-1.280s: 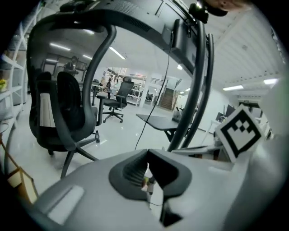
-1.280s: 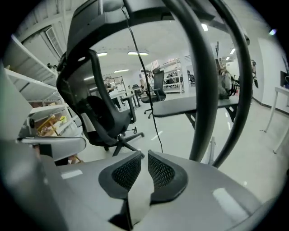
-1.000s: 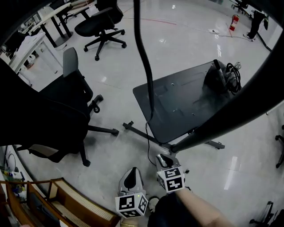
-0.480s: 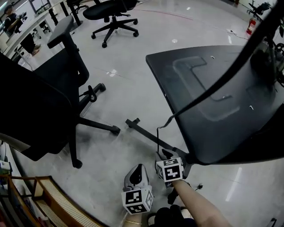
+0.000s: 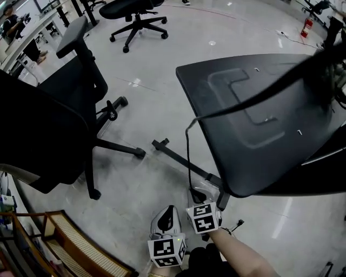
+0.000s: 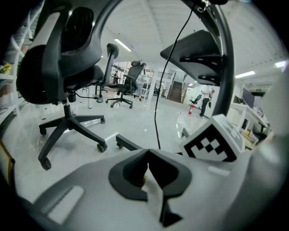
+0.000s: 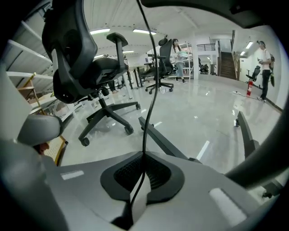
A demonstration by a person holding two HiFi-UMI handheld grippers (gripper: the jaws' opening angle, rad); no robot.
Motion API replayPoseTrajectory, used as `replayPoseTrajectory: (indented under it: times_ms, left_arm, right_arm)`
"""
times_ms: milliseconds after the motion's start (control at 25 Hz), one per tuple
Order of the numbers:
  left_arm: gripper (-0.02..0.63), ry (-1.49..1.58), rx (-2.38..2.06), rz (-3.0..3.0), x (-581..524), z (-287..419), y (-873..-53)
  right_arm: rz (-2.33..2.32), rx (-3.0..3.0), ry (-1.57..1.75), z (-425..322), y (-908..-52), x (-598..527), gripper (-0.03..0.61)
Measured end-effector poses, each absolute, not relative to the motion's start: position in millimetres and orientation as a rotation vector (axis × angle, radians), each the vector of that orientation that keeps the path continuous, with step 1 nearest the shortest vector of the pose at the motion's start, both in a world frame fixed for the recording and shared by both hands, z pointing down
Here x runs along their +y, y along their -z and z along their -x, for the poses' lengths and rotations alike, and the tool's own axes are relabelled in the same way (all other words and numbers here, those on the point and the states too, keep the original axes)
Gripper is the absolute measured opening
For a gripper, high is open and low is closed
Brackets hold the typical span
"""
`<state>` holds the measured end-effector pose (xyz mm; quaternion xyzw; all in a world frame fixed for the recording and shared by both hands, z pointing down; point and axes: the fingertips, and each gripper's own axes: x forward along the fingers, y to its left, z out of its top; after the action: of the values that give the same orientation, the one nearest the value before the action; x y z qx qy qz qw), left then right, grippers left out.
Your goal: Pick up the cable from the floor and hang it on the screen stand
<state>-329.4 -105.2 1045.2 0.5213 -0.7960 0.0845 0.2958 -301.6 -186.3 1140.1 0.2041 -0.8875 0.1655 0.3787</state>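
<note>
A glossy pale grey office floor [image 5: 151,103] spreads under everything, with a black swivel office chair [image 5: 48,124] at the left and another black swivel chair [image 5: 135,16] further off. A large flat black screen panel [image 5: 259,124] fills the right of the head view. It sits on the black metal screen stand [image 5: 178,158], whose wheeled base bar lies on the floor below it.

The thin black cable [image 5: 187,157] is off the floor here. It rises from the right gripper [image 5: 197,193], passes the panel's left edge and runs on across the panel toward the upper right.

In the right gripper view the right gripper's [image 7: 143,155] fingers have just been closing and now clench on the cable [image 7: 149,103], which passes between their ribbed pads and climbs straight up.

The left gripper [image 5: 167,210] hangs just beside the right one, low over the floor. In its own view the left gripper's [image 6: 146,155] fingers are clenched with tips meeting, and the cable [image 6: 156,113] hangs beyond them, clear of them.
</note>
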Motion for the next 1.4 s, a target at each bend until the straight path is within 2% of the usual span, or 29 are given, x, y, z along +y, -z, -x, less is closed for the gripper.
replayPoseTrajectory:
  times_ms: [400,640,1000,1400]
  left_arm:
    - [0.008,-0.249,-2.015,-1.409,-60.1,254.8,-936.8]
    - [0.008,-0.249,-1.948,-1.436,-40.8,220.2,-846.6]
    - [0.008,-0.256,-1.869,-1.594,-69.0,175.8,-682.3]
    - [0.008,-0.183,-1.724,-1.772,-108.8,91.8,-554.4]
  right_arm:
    - [-0.452,-2.258,-0.318,221.2,-1025.6,-100.5,0.009]
    - [-0.510,-2.218,-0.308,163.6,-925.6,-69.2,0.009]
    - [-0.666,-2.226,-0.294,88.0,-757.3,-111.6,0.009]
    - [-0.809,-2.374,-0.222,30.4,-569.9,-156.9,0.009]
